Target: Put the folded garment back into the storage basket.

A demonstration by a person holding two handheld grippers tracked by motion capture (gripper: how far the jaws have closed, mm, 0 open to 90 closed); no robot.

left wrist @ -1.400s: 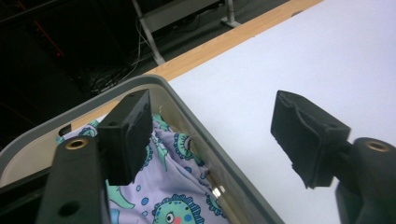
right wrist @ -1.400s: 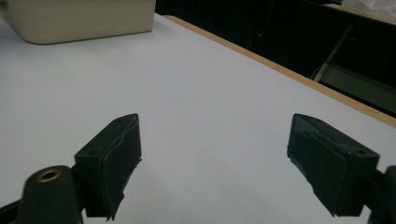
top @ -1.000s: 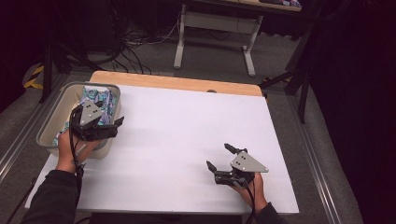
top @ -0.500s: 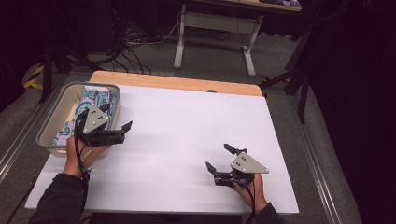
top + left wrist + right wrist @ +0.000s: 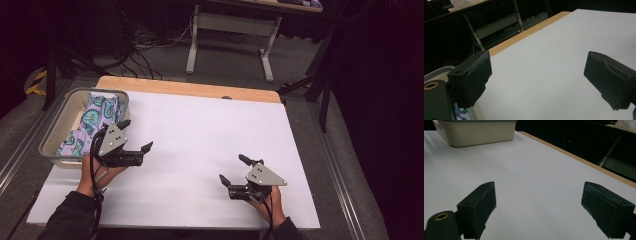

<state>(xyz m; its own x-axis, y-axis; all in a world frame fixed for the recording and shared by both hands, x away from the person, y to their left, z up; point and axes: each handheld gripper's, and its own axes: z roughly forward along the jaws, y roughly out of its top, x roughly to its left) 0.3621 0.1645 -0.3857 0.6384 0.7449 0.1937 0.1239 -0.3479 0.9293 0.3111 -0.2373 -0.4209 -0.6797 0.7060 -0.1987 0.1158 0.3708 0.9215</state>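
Observation:
A grey bin (image 5: 54, 148) at the table's left edge holds a paisley cloth (image 5: 92, 120) in purple and teal. Just right of the bin, my left gripper (image 5: 136, 135) hovers over the white table top, pointing right. Its jaws have just been opening and stand wide with nothing between them (image 5: 537, 77). A corner of the cloth (image 5: 462, 111) and the bin's rim (image 5: 436, 72) show at the lower left of the left gripper view. Near the front right, my right gripper (image 5: 233, 170) rests low and open, empty (image 5: 539, 210), facing the bin (image 5: 474, 132).
The white sheet (image 5: 210, 135) covers the table, with a wooden strip (image 5: 200, 90) along its far edge. Beyond the table stand a desk frame (image 5: 230, 30) and cables (image 5: 145, 40) on the floor.
My left gripper has moved right, from above the bin and its cloth out over the white sheet. The right gripper has stayed put.

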